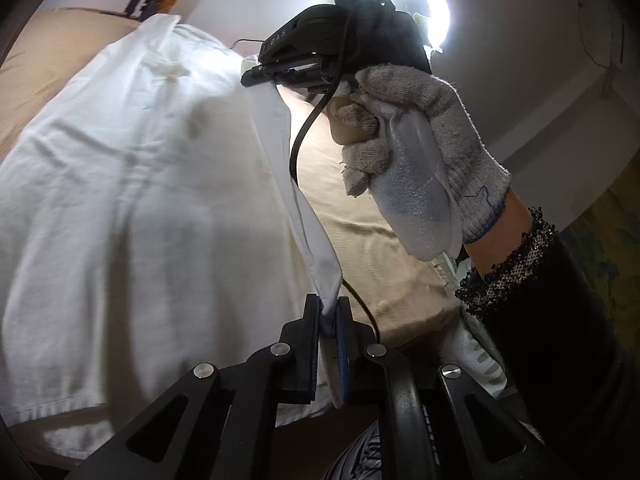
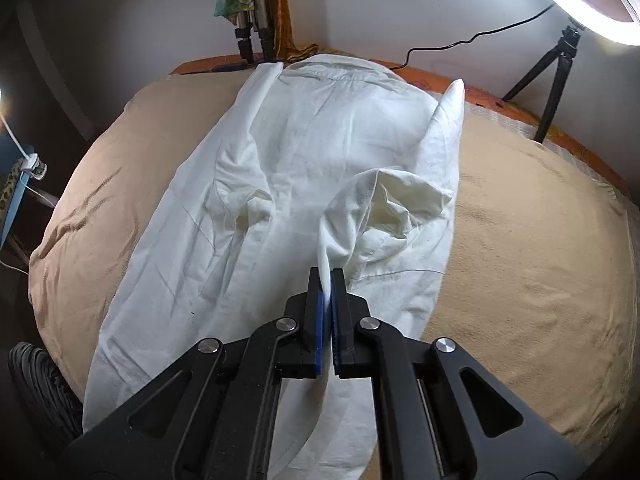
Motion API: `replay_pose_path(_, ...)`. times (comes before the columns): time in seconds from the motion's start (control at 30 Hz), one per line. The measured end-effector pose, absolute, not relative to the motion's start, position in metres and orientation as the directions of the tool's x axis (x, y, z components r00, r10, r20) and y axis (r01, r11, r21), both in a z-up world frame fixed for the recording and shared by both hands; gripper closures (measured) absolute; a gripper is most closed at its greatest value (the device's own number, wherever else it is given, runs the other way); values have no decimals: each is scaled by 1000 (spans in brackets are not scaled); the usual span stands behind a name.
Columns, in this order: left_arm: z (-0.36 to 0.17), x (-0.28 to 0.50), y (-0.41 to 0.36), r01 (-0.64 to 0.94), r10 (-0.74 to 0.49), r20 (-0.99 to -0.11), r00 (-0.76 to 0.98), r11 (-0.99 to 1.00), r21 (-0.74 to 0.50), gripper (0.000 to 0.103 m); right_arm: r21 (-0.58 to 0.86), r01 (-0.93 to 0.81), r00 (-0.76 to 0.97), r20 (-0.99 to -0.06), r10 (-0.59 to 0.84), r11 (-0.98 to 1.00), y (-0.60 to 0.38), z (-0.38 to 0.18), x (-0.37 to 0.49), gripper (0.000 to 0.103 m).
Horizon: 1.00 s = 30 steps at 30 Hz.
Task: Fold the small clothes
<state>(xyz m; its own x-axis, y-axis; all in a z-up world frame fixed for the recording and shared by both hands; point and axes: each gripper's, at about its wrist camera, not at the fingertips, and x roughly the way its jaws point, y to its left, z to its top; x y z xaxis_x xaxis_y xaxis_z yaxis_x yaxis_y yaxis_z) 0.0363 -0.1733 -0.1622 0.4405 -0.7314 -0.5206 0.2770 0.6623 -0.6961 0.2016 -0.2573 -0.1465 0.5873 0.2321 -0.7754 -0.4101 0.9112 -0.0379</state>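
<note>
A white shirt [image 2: 288, 160] lies spread lengthwise on a beige blanket [image 2: 528, 248], collar at the far end. My right gripper [image 2: 331, 278] is shut on a lifted fold of the shirt's right side, the cloth pinched between its blue pads. In the left wrist view the shirt [image 1: 132, 184] fills the left half. My left gripper [image 1: 330, 306] is shut on a taut white edge of it that runs up to the other gripper [image 1: 288, 68], held by a gloved hand [image 1: 424, 136].
A lit ring light [image 2: 588, 4] on a black tripod [image 2: 556, 76] stands at the bed's far right corner, its cable trailing along the wall. More tripod legs [image 2: 252, 12] stand at the far edge. A dark shoe [image 2: 40, 384] shows at lower left.
</note>
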Motion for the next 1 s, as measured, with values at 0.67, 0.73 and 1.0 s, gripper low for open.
replay_pose_path(0.67,-170,27,-134,213,-709,-545,447,676,-705,103,327,-384,577,-645,501,863,-342,-126,152,70)
replay_pose_path(0.73,-169,27,-129,212,-713,-541,446,671,-710,103,300,-364,597,-652,468,882,-362,-128,119,69)
replay_pose_path(1.0,-163,19,-118,218,-726,-538,429,661,-718,80,343,-328,534,-701,472,880,-395,-184,29,69)
